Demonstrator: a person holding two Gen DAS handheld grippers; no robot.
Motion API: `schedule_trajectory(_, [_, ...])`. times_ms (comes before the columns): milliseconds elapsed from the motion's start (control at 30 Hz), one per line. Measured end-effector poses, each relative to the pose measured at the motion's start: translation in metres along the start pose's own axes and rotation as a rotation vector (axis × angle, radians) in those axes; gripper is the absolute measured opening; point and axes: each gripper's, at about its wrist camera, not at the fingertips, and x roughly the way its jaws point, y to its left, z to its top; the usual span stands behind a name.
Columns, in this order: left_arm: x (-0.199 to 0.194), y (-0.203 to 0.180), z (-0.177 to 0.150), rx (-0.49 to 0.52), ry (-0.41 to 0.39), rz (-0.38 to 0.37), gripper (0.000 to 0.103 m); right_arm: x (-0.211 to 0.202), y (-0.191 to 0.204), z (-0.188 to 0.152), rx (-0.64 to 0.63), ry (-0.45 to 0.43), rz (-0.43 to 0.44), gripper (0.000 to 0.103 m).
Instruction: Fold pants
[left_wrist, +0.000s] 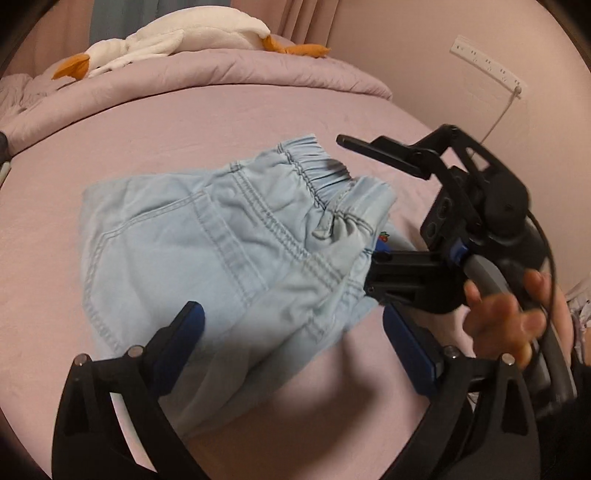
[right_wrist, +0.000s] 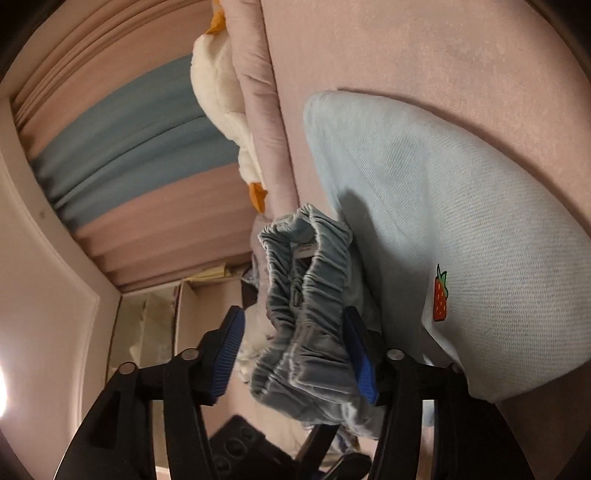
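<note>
Pants (left_wrist: 221, 236), light denim, lying mid-frame on the pink bed (left_wrist: 184, 125), partly folded. Right gripper (right_wrist: 291, 354) fingers spread around the bunched waistband (right_wrist: 306, 258); left gripper (left_wrist: 291, 339) fingers spread over the lower edge. Probably needing a pinch next, then folding over.

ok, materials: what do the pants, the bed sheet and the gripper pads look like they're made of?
pants: thin light-blue denim or twill, matte; diagonal weave, double topstitched seams, gathered elastic waistband.
bed sheet: pink woven fabric, probably cotton, matte and smooth; exact fibre unclear.
gripper pads: blue, finely ribbed, likely rubber or soft plastic, on glossy black rigid plastic fingers.
</note>
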Motion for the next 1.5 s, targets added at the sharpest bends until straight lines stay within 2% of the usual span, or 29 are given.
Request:
schedule_trajectory(33, [-0.005, 0.008, -0.002, -0.015, -0.007, -0.005, 0.097, -0.012, 0.004, 0.003, -0.003, 0.004, -0.017, 0.057])
schedule_trajectory(133, [-0.030, 0.025, -0.021, -0.078, -0.046, -0.007, 0.097, -0.007, 0.016, 0.004, -0.040, 0.009, -0.084, 0.061])
schedule_trajectory(167, [-0.033, 0.027, -0.026, -0.097, -0.056, -0.003, 0.097, -0.007, 0.021, 0.001, -0.071, 0.016, -0.137, 0.061])
schedule_trajectory(267, [-0.051, 0.048, -0.038, -0.176, -0.080, 0.021, 0.097, 0.001, 0.038, -0.009, -0.260, 0.043, -0.387, 0.060])
schedule_trajectory(300, [-0.056, 0.054, -0.041, -0.205, -0.086, 0.022, 0.097, 0.009, 0.047, -0.014, -0.359, 0.049, -0.461, 0.054])
schedule_trajectory(333, [-0.060, 0.062, -0.045, -0.238, -0.090, 0.022, 0.097, 0.018, 0.054, -0.017, -0.442, 0.064, -0.522, 0.039])
schedule_trajectory(433, [-0.069, 0.079, -0.053, -0.310, -0.102, 0.038, 0.097, 0.031, 0.068, -0.022, -0.611, 0.086, -0.631, 0.030])
schedule_trajectory(500, [-0.073, 0.086, -0.055, -0.338, -0.107, 0.052, 0.097, 0.026, 0.080, -0.028, -0.678, 0.083, -0.642, 0.029])
schedule_trajectory(600, [-0.073, 0.093, -0.057, -0.365, -0.103, 0.059, 0.097, 0.001, 0.107, -0.033, -0.741, 0.004, -0.607, 0.029])
schedule_trajectory(667, [-0.070, 0.097, -0.056, -0.376, -0.098, 0.055, 0.097, -0.013, 0.119, -0.024, -0.752, -0.041, -0.590, 0.029])
schedule_trajectory(700, [-0.067, 0.095, -0.055, -0.376, -0.093, 0.052, 0.097, -0.016, 0.118, -0.020, -0.750, -0.032, -0.598, 0.029])
schedule_trajectory(733, [-0.065, 0.096, -0.053, -0.374, -0.087, 0.053, 0.097, -0.017, 0.115, -0.013, -0.740, -0.019, -0.629, 0.029])
schedule_trajectory(833, [-0.060, 0.093, -0.054, -0.359, -0.067, 0.052, 0.097, -0.015, 0.083, 0.008, -0.710, -0.020, -0.799, 0.030])
schedule_trajectory(867, [-0.059, 0.092, -0.052, -0.354, -0.062, 0.054, 0.097, -0.014, 0.066, 0.016, -0.664, 0.008, -0.812, 0.030])
schedule_trajectory(967, [-0.056, 0.090, -0.046, -0.342, -0.057, 0.054, 0.097, -0.026, 0.061, 0.022, -0.616, 0.012, -0.703, 0.034])
schedule_trajectory(1000, [-0.055, 0.090, -0.042, -0.339, -0.060, 0.058, 0.097, -0.030, 0.063, 0.023, -0.605, 0.022, -0.694, 0.034])
schedule_trajectory(1033, [-0.056, 0.091, -0.038, -0.336, -0.068, 0.059, 0.097, -0.031, 0.064, 0.022, -0.603, 0.025, -0.694, 0.035])
schedule_trajectory(1133, [-0.055, 0.090, -0.021, -0.322, -0.096, 0.057, 0.097, -0.048, 0.073, 0.019, -0.619, -0.007, -0.698, 0.046])
schedule_trajectory(1233, [-0.052, 0.084, 0.002, -0.273, -0.134, 0.056, 0.096, -0.066, 0.091, 0.007, -0.701, -0.107, -0.721, 0.047])
schedule_trajectory(1267, [-0.049, 0.082, 0.011, -0.255, -0.144, 0.054, 0.094, -0.069, 0.100, -0.002, -0.762, -0.141, -0.733, 0.047])
schedule_trajectory(1300, [-0.046, 0.079, 0.020, -0.236, -0.152, 0.051, 0.087, -0.067, 0.107, -0.010, -0.820, -0.157, -0.736, 0.047])
schedule_trajectory(1333, [-0.040, 0.076, 0.033, -0.215, -0.157, 0.045, 0.082, -0.061, 0.118, -0.023, -0.924, -0.152, -0.736, 0.047])
schedule_trajectory(1400, [-0.026, 0.072, 0.054, -0.189, -0.145, 0.021, 0.067, -0.043, 0.126, -0.039, -1.043, -0.116, -0.742, 0.044])
schedule_trajectory(1433, [-0.014, 0.071, 0.066, -0.175, -0.122, -0.009, 0.051, -0.035, 0.128, -0.042, -1.075, -0.099, -0.750, 0.037])
schedule_trajectory(1467, [-0.002, 0.072, 0.074, -0.170, -0.090, -0.022, 0.028, -0.022, 0.128, -0.045, -1.120, -0.066, -0.764, 0.033])
schedule_trajectory(1500, [0.012, 0.075, 0.082, -0.174, -0.053, -0.021, 0.017, -0.014, 0.126, -0.044, -1.133, -0.045, -0.779, 0.033])
